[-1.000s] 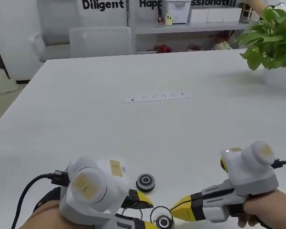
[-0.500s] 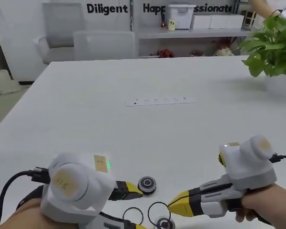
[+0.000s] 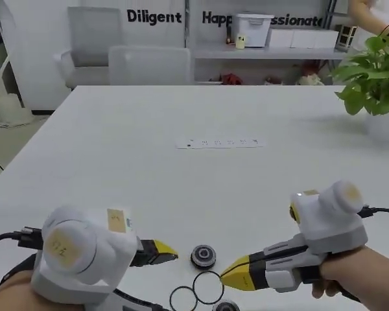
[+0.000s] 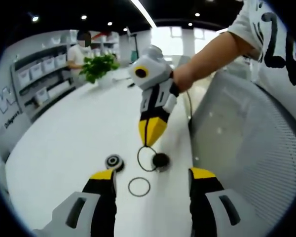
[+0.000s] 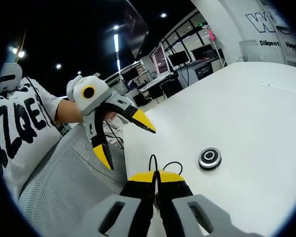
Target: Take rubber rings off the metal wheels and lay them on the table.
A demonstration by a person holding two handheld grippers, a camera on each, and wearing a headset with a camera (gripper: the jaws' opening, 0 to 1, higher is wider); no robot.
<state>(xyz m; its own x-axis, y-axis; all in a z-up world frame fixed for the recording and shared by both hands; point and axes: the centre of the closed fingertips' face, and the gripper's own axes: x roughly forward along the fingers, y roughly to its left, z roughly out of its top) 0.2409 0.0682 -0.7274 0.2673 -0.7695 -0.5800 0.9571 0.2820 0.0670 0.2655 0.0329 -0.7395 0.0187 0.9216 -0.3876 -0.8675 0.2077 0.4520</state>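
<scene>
White bench (image 3: 181, 188) in an office-type room, with shelves and chairs at the far side, a plant (image 3: 373, 78) far right and a power strip (image 3: 220, 142) lying mid-bench. All the action is at the near edge.

So the right gripper (image 3: 230, 274) has its jaws pinched closed on a thin black rubber ring (image 3: 207, 288), which hangs off the yellow tips as a floppy loop just over the bench. Over on the left, the left gripper (image 4: 152, 174) has its jaws wide open with nothing in them. A second ring (image 3: 183, 298) already lies flat on the bench, just left of the held one. Two metal wheels: the near wheel (image 4: 161, 159) sits right against the held loop. The far wheel (image 3: 203, 256) lies flat between the two grippers, dark rim round a shiny hub, so I reckon it's still wearing its ring.

What could go wrong imo:
- I can't tell if the held loop is fully clear of the near wheel. If it's snagged, pulling away would drag or flip that wheel, since nothing is pinning it down.
- That ring looks thin and springy, so it could twist out of the closed tips.
- It could also land on top of the second ring and tangle.
- The far wheel could skid off if the open jaws bump it.
</scene>
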